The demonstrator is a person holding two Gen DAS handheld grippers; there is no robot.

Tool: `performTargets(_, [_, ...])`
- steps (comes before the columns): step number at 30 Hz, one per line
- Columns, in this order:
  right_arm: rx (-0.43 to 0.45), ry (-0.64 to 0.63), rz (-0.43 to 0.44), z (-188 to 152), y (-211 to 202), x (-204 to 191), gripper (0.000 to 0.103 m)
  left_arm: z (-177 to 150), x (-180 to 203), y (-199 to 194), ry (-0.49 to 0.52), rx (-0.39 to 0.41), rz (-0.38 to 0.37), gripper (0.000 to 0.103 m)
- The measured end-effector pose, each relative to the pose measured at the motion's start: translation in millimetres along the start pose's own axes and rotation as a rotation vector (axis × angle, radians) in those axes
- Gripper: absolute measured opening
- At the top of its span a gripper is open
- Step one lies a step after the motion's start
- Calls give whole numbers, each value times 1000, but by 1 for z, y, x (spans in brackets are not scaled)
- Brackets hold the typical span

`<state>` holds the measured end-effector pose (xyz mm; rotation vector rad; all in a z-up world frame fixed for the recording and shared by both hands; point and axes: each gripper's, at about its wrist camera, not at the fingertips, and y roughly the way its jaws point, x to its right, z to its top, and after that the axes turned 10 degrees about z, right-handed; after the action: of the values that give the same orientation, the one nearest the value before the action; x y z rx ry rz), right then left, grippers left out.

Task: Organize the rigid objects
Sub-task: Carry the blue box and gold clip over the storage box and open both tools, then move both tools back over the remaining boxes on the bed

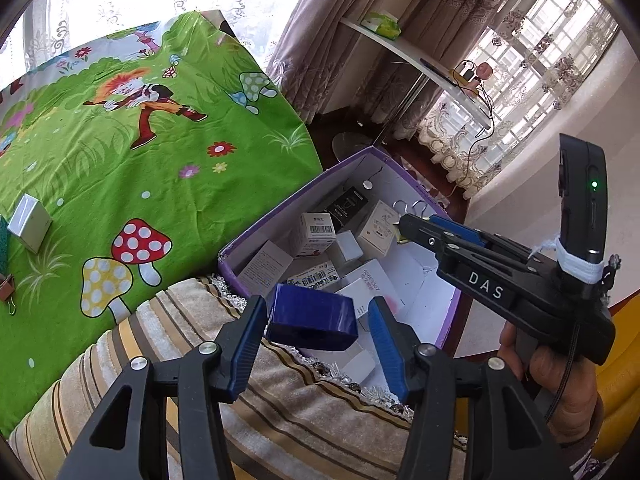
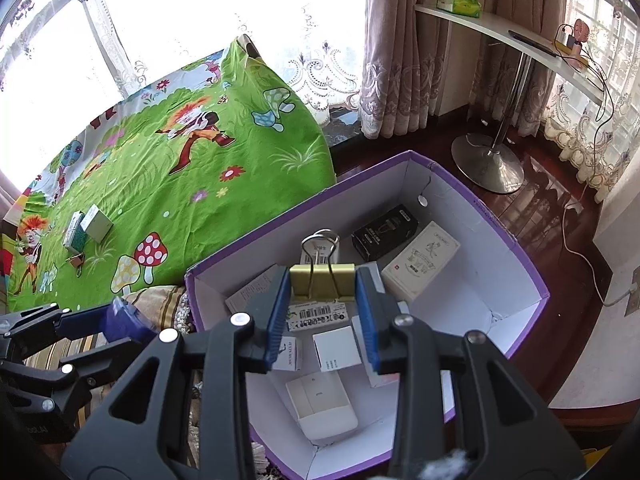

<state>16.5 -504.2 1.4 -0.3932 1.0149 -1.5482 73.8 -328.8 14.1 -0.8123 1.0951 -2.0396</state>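
Deposit step in hand, both sides loaded or nearly so. Right gripper (image 2: 322,308) is clenched on a gold binder clip (image 2: 322,285), pads against its two flanks, wire handles pointing away from the camera; the clip hangs above the open purple-rimmed box (image 2: 532,276), roughly over its left-middle. The box interior already carries a black carton (image 2: 385,229) and a cream carton (image 2: 420,261) toward the far wall, plus barcode-labelled and white packets nearer. Left gripper (image 1: 316,330) sits at the near-left rim of the box with a dark blue block (image 1: 311,317) between its fingers; in the left wrist view a gap shows on each side of the block, so I cannot tell whether it is gripped or already let go. It appears to be over the striped cushion edge (image 1: 280,400) and the rim rather than clearly inside. On the green cartoon-print bedspread (image 1: 140,152), well apart to the left, a small white box (image 1: 30,222) and a brown clip (image 1: 6,286) remain uncollected. Judgement: next move calls for parting the right fingers to drop the clip into a bare patch of floor, and carrying the blue block further in past the rim before release, keeping the two grippers from crossing.
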Motion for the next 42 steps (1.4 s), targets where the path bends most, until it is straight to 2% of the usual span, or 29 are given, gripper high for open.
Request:
performTargets(1, [3,1,1,0,0,0,51,0,0,0,-4,-1,-4,56])
performTargets(4, [11,0,0,0,-2,-1,56,0,-4,-1,-19,3,-14,56])
performTargets(14, [20,-41,11,3,-6,-18,57,-1,-13,-12,-38,44,-13,56])
performTargets(24, [16,-76,46,6,-7,-40,59,2,-35,-32,-66,102,24,56])
performTargets(28, [44,-107,28,10,-15,-53,75,5,-44,-45,-53,140,89,59])
performTargets(33, [102,-167,18,19,-28,-76,83,9,-59,-70,-65,220,176,68])
performTargets(35, [115,-207,-1,22,-31,-89,93,9,-64,-81,-49,272,204,69])
performTargets(39, [151,-251,-34,28,-33,-114,95,9,-71,-98,32,341,299,69])
performTargets(42, [167,-271,-24,33,-33,-130,95,9,-91,-109,9,364,317,69])
